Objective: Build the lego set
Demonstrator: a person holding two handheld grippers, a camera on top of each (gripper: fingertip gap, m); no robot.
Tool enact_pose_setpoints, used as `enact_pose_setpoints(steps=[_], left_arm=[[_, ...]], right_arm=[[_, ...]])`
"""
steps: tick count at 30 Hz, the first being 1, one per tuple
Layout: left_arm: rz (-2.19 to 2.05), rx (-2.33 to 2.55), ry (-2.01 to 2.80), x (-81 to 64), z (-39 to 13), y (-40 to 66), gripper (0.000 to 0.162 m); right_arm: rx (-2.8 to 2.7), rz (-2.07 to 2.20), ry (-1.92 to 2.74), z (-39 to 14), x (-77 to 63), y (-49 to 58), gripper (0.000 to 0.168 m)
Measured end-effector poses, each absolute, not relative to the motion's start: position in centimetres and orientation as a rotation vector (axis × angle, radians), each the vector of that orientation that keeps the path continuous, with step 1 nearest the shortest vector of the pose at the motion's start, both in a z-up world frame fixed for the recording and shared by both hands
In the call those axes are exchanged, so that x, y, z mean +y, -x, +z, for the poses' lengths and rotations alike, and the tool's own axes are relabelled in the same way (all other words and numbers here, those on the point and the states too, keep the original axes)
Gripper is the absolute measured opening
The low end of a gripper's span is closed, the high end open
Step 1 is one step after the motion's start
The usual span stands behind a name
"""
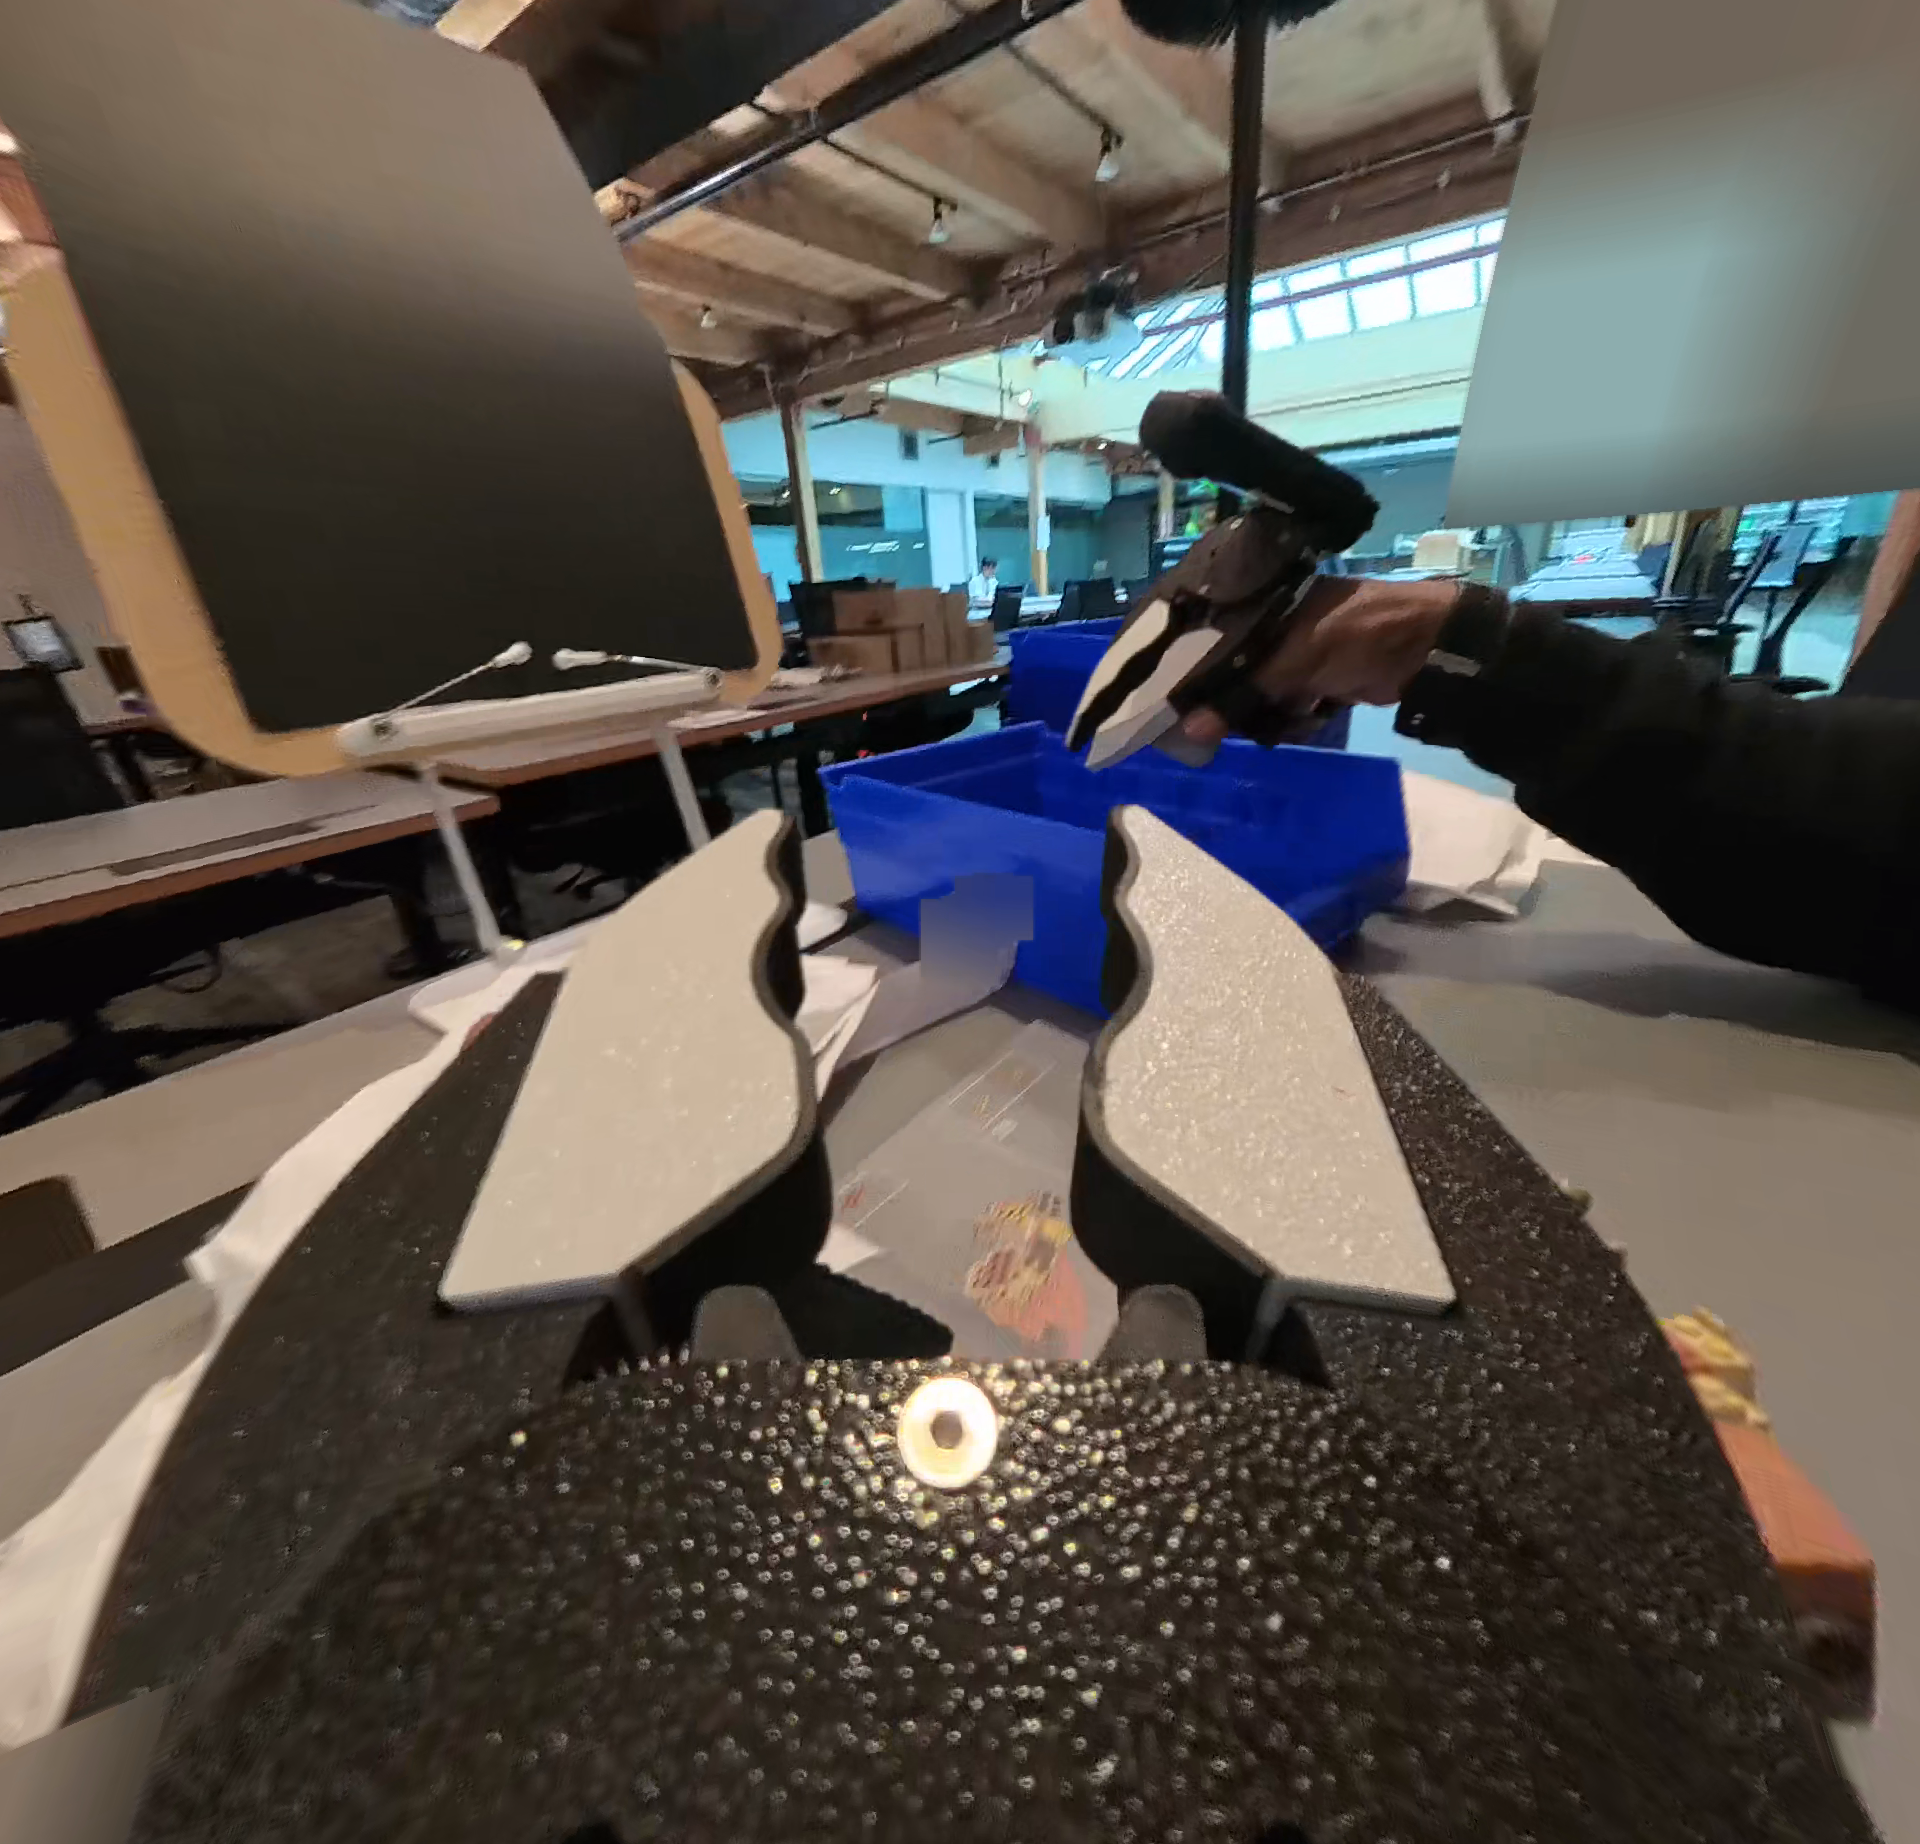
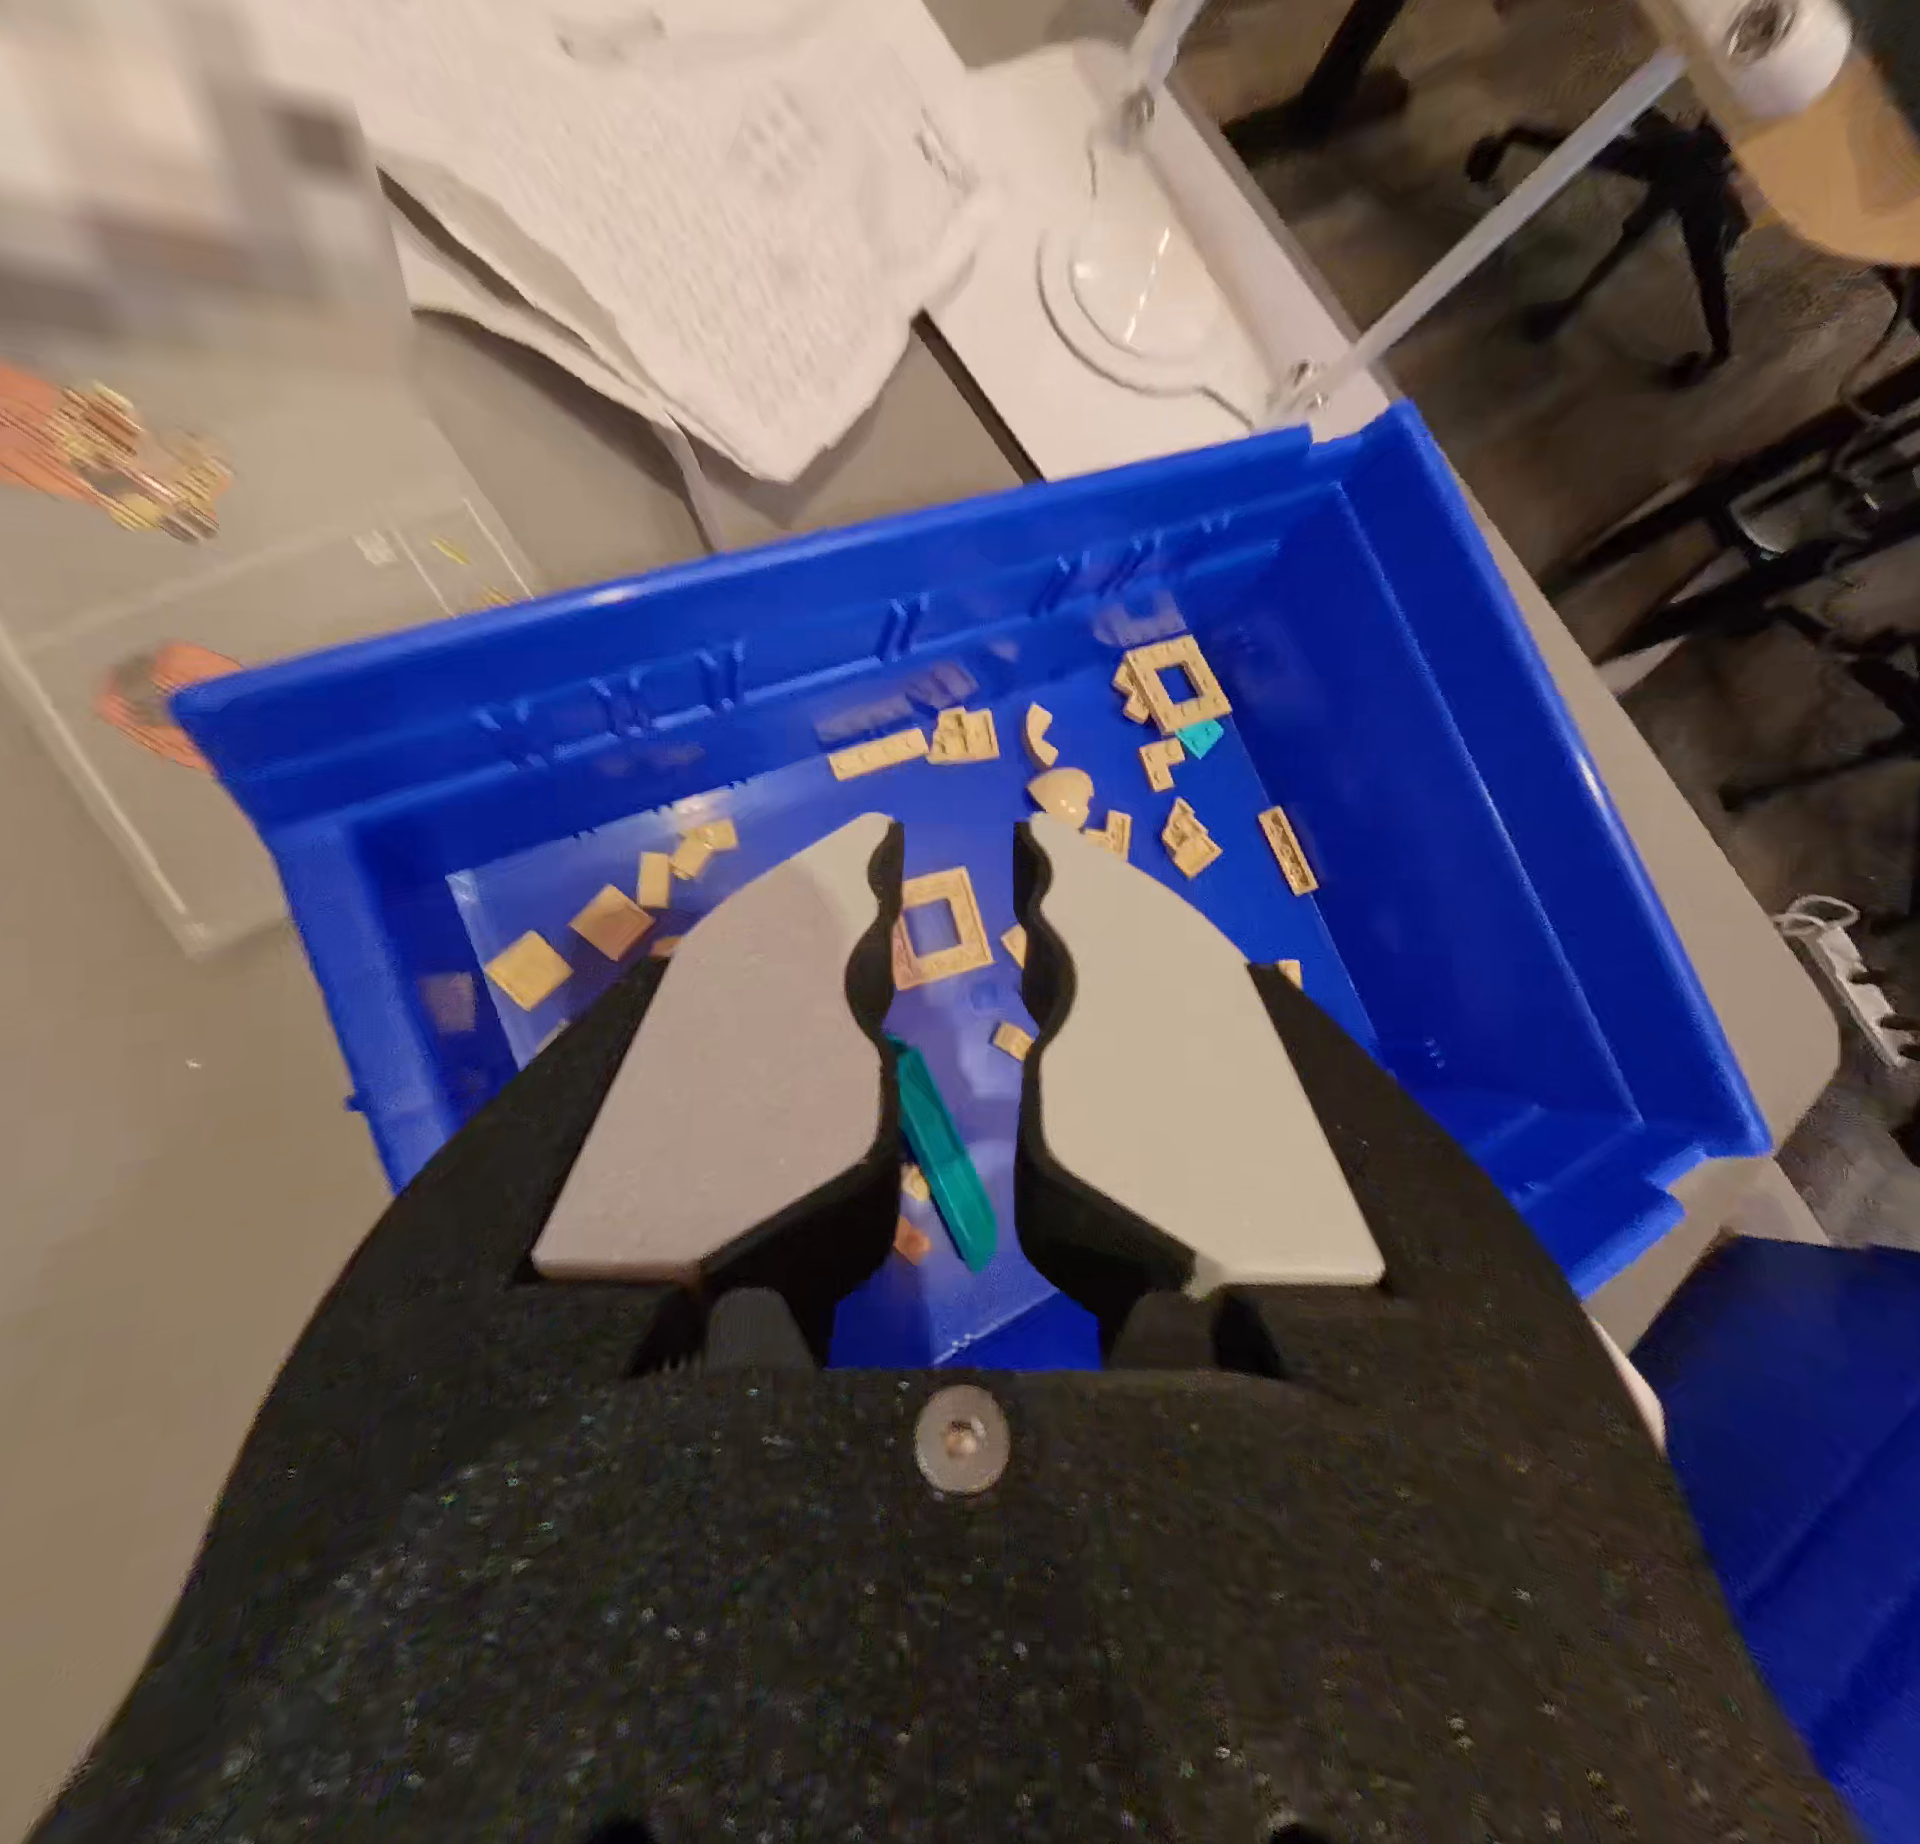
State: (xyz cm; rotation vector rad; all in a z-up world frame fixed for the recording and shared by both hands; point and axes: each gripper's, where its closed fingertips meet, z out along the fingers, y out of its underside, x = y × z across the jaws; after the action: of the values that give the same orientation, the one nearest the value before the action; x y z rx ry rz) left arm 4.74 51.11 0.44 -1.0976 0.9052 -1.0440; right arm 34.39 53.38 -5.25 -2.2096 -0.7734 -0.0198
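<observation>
Parted with a narrow gap and holding nothing, the right gripper [image 2: 954,833] hangs over the blue plastic bin [image 2: 1475,807]. Between its fingers lies a long teal Lego piece [image 2: 940,1150], its long axis running roughly along them, near a square tan frame piece [image 2: 940,927]; tan plates [image 2: 608,921] scatter beyond. Farther left, the left gripper [image 1: 951,828] gapes wide and empty above a clear bag of printed sheets [image 1: 997,1150].

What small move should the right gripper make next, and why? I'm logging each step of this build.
Probably lower the right gripper straight down to the square tan frame piece. Its fingers are open, empty and above the blue bin, and that piece lies between the tips. The left gripper hangs open over the table, holding nothing.
</observation>
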Motion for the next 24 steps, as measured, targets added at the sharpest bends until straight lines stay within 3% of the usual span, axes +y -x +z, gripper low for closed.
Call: enact_pose_setpoints(steps=[24], left_arm=[[-0.973, 0.907, 1.188, 52.8, -1.3, -3.9, 0.049]], right_arm=[[-0.789, -0.010, 2.248, -6.3, 53.4, -34.4, 0.019]])
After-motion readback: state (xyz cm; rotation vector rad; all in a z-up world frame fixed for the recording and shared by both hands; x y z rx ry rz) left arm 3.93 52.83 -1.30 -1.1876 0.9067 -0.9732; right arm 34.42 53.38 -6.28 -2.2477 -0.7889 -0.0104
